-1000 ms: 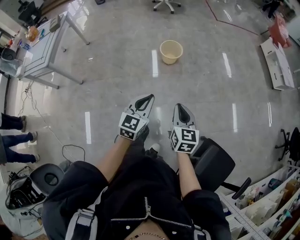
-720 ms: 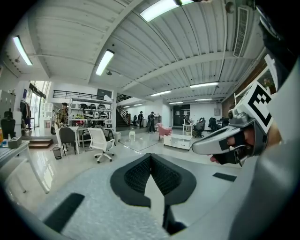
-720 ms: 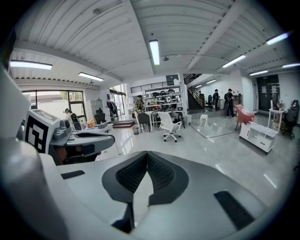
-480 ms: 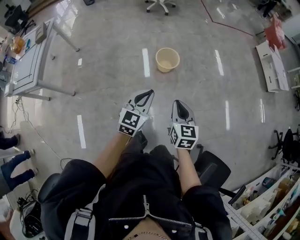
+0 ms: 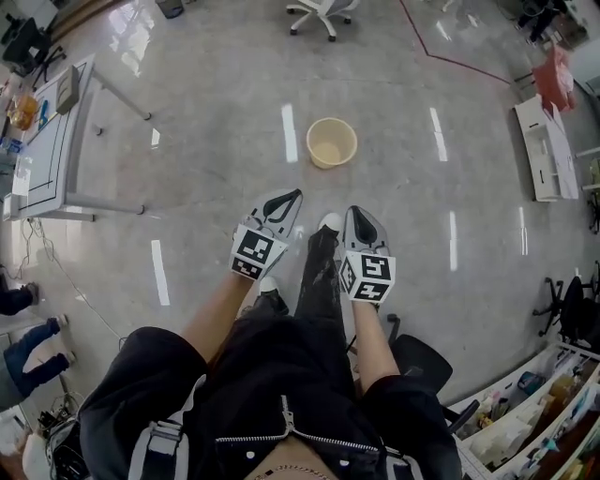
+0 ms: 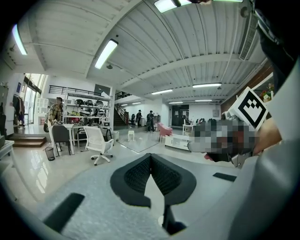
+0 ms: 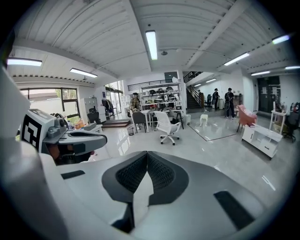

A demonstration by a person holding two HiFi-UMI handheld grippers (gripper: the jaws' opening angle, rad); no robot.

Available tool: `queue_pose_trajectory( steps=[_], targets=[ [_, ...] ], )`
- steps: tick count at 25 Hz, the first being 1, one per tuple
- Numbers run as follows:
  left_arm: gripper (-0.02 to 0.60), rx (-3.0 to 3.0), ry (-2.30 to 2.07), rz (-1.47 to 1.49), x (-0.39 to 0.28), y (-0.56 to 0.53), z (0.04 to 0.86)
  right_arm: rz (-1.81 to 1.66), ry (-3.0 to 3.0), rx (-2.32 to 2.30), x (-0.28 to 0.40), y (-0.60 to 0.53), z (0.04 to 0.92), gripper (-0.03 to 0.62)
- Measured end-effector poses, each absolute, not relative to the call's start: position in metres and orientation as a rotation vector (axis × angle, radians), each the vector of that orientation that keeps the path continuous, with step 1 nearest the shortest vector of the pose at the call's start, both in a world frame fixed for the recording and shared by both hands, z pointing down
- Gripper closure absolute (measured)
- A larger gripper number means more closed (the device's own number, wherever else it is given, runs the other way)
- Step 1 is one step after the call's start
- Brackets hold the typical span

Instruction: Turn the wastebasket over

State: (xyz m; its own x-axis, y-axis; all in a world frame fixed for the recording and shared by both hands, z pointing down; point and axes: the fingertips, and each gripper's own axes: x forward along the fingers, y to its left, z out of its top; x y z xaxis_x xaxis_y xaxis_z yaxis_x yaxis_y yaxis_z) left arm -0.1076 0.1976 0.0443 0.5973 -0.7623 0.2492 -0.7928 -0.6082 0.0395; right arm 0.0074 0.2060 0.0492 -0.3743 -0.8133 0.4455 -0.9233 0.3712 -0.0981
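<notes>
A cream wastebasket (image 5: 332, 142) stands upright on the grey polished floor, mouth up and empty, ahead of me in the head view. My left gripper (image 5: 293, 194) is held out in front of me, shut with nothing in it, a short way short of the basket. Beside it my right gripper (image 5: 357, 212) is also shut and empty. In the left gripper view the left gripper (image 6: 151, 155) has its dark pads pressed together. The right gripper (image 7: 147, 153) shows the same in its own view. Neither gripper view shows the basket.
A white table (image 5: 56, 141) stands at the left and a white office chair (image 5: 319, 11) beyond the basket. A low white cabinet (image 5: 541, 141) lines the right side. A black chair (image 5: 422, 361) is behind me at the lower right. A person's legs (image 5: 19, 300) show at the far left.
I have walked forward: the basket sits lower and nearer in the head view, and both grippers have moved toward it together. Their jaws stayed shut.
</notes>
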Motion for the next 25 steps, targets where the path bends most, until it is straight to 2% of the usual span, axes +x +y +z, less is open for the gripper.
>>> queue_pose_trajectory(
  steps=[8,15,19,25],
  targets=[
    [0.575,2.651,-1.339,0.326,-0.052,0.036,0.069,0.486,-2.341,1.448,0.061,0.029,0.079,0.585],
    [0.575,2.599,-1.328,0.349,-0.051,-0.069,0.118,0.435,-2.323,1.303,0.062,-0.080,0.137,0.585],
    [0.575,2.600,-1.309,0.364,-0.051,-0.116,0.184,0.382,-2.355,1.243,0.057,-0.122,0.197,0.585],
    [0.575,2.661,-1.241,0.372,-0.034,-0.172,0.327,0.231,-2.362,1.181,0.067,-0.181,0.330,0.585]
  ],
)
